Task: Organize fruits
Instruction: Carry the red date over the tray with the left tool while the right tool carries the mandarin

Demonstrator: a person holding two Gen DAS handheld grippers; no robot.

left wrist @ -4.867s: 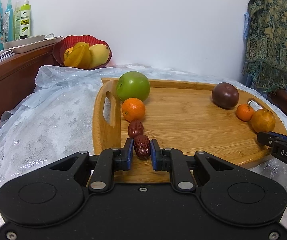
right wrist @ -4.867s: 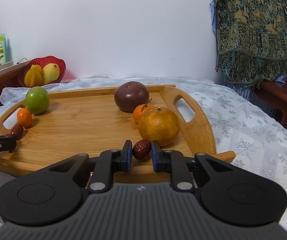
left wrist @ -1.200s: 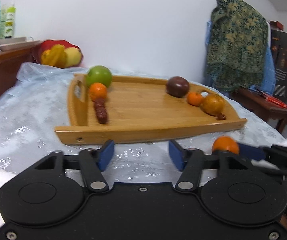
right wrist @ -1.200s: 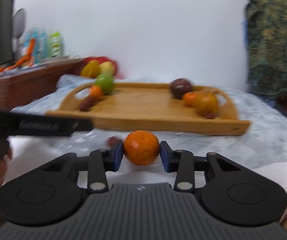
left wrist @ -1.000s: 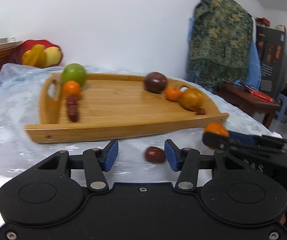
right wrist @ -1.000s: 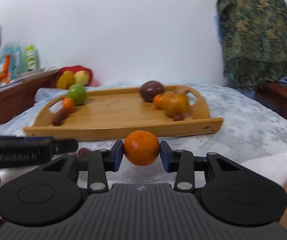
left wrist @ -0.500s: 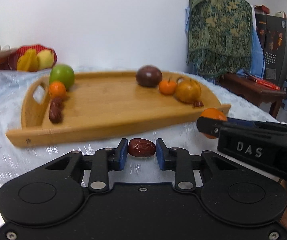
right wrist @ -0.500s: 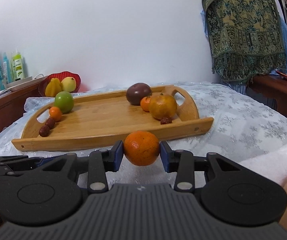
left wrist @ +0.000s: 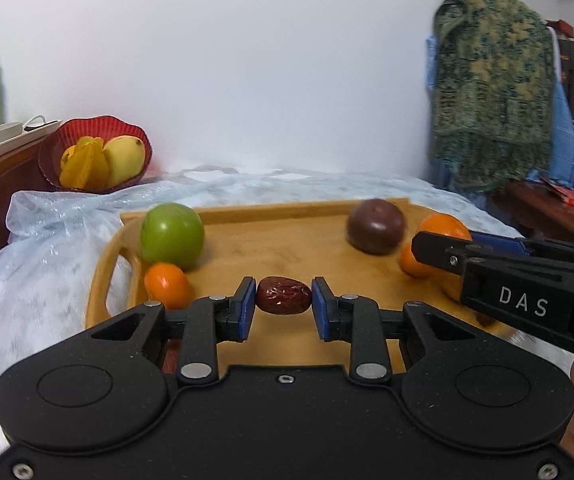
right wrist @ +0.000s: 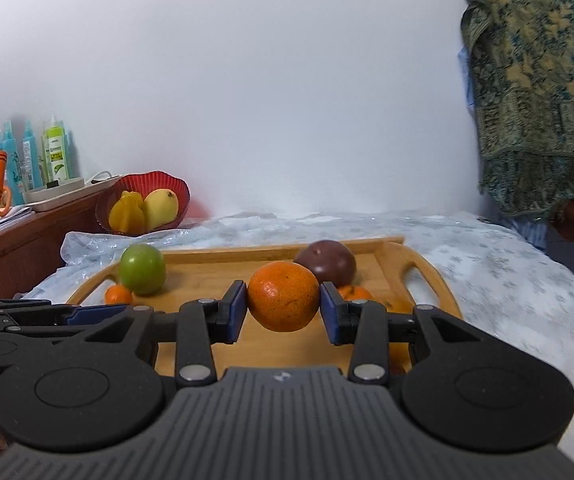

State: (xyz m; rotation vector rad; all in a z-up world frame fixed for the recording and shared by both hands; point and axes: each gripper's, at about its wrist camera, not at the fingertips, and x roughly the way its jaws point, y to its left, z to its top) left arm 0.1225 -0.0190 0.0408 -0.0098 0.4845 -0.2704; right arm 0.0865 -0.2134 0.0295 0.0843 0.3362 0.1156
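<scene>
My left gripper (left wrist: 283, 296) is shut on a dark red date (left wrist: 283, 295) and holds it above the near part of the wooden tray (left wrist: 287, 232). My right gripper (right wrist: 283, 302) is shut on an orange (right wrist: 283, 295) above the tray (right wrist: 215, 344); it shows at the right of the left wrist view (left wrist: 439, 240). On the tray lie a green apple (left wrist: 171, 233), a small tangerine (left wrist: 166, 285), a purple fruit (left wrist: 375, 225) and another tangerine (right wrist: 354, 293).
A red bowl (left wrist: 99, 136) with yellow fruit sits on a wooden cabinet (right wrist: 27, 236) at the back left, beside bottles (right wrist: 55, 148). The tray rests on a shiny pale cloth (right wrist: 507, 280). A patterned cloth (left wrist: 491, 96) hangs at the right.
Both grippers moved forward from in front of the tray to over it, the left with the date it closed on, the right with the orange.
</scene>
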